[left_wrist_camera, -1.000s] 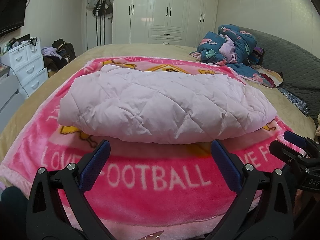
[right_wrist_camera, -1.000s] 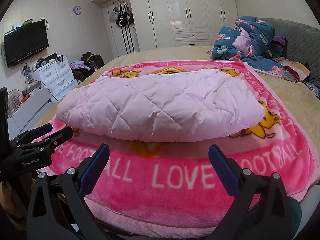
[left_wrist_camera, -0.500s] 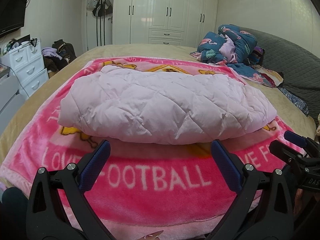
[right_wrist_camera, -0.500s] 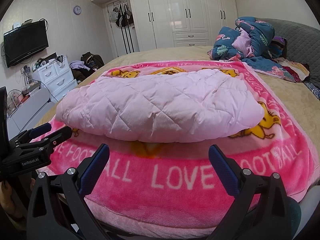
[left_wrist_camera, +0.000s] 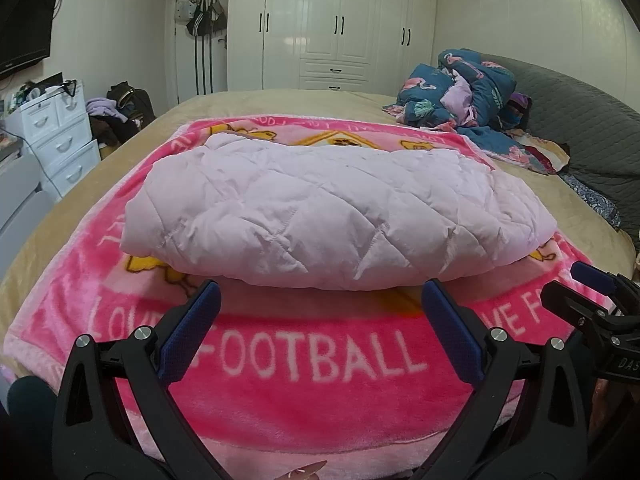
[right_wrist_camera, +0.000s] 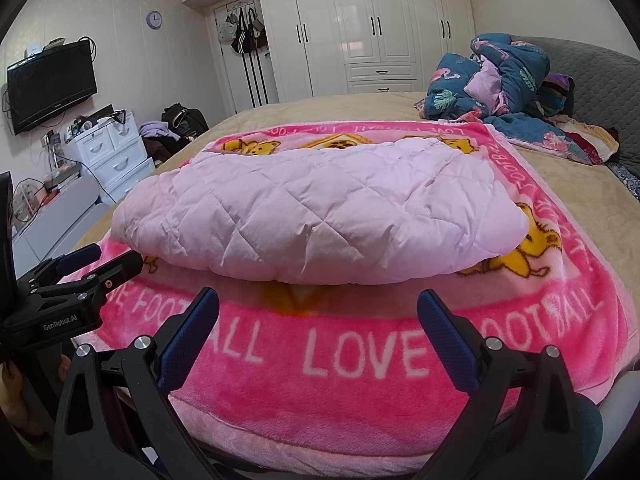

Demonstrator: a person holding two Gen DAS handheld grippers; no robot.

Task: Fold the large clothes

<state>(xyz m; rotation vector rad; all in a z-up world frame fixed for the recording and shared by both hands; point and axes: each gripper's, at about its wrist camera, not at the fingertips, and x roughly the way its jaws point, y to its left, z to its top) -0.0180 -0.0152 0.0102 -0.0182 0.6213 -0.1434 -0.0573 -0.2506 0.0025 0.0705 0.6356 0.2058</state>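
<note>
A pale pink quilted garment [left_wrist_camera: 328,212] lies folded into a wide bundle on a bright pink "LOVE FOOTBALL" blanket [left_wrist_camera: 312,356] on the bed; it also shows in the right wrist view [right_wrist_camera: 320,220]. My left gripper [left_wrist_camera: 320,296] is open and empty, held just in front of the bundle's near edge. My right gripper [right_wrist_camera: 318,300] is open and empty, also just short of the near edge. The right gripper appears at the right edge of the left wrist view [left_wrist_camera: 592,304]; the left gripper appears at the left edge of the right wrist view [right_wrist_camera: 80,276].
A heap of blue flamingo-print bedding [left_wrist_camera: 468,92] lies at the far right of the bed by a grey headboard [left_wrist_camera: 580,120]. White drawers [right_wrist_camera: 112,152] and a wall TV [right_wrist_camera: 52,84] stand left of the bed. White wardrobes [left_wrist_camera: 340,24] fill the far wall.
</note>
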